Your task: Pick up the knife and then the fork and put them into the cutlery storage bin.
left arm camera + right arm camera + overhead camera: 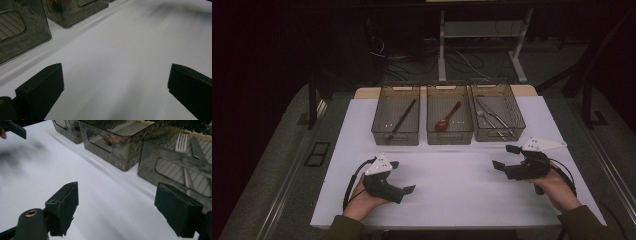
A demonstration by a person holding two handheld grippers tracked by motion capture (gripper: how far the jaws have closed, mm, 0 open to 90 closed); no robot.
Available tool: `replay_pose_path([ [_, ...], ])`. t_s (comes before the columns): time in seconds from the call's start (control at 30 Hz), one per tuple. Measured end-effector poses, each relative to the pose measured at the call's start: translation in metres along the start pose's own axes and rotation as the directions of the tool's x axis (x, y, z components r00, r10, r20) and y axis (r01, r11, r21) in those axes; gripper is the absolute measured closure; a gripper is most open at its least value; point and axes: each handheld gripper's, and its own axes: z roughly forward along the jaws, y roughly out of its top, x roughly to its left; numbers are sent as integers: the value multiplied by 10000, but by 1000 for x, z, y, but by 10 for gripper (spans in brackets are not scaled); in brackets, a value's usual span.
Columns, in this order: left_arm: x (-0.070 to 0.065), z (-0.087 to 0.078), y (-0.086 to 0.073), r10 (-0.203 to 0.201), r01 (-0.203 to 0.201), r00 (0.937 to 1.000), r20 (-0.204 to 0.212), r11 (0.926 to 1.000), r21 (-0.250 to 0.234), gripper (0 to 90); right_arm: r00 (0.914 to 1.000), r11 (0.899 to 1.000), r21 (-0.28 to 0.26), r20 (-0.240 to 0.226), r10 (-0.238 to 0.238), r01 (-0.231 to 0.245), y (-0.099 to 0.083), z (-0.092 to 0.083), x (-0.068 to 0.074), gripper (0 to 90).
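While both hands rest low over the white worktop (452,195), neither gripper carries anything. The left gripper (404,177) has its jaws spread wide, bare sheet between them in the left gripper view; the left hand (364,202) holds it from below. The right gripper (504,156) likewise stands spread, its jaws well apart with only worktop between them, held by the right hand (554,185).

Three smoked transparent bins stand in a row beyond the grippers. Nearest the right gripper, just ahead of its jaws and slightly to their right in the right gripper view, is the right bin (498,118), holding a fork (182,143) and a knife (198,148) lying flat on its ribbed floor. The middle bin (449,120) lies farther off across the right gripper's front and holds a reddish-brown spoon (447,118). The left bin (396,120), ahead of the left gripper and apart from it, holds a long dark utensil (403,119) lying diagonally; its kind cannot be told.
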Motion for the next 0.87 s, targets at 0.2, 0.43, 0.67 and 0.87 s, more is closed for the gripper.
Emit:
replay_pose_path([
  [0.2, 0, 0, 0, 14, -14, 10000, 16, 10000, -14, 0, 9997, 10000, -53, -215, -65, 64, -18, -3, 12, 177],
  [0.43, -2, 0, 0, 39, -39, 10000, 52, 10000, -13, 0, 9995, 9999, 135, -304, -23, 27, -34, -7, 20, 159],
  [0.67, -3, 1, 1, 86, -86, 9999, 78, 10000, 8, 0, 9995, 9997, 229, -304, 33, -26, -44, -9, 18, 159],
  [0.87, -2, 1, 1, 93, -93, 9999, 84, 10000, 2, 0, 9994, 9999, 171, -348, -4, 10, -43, -9, 18, 159],
])
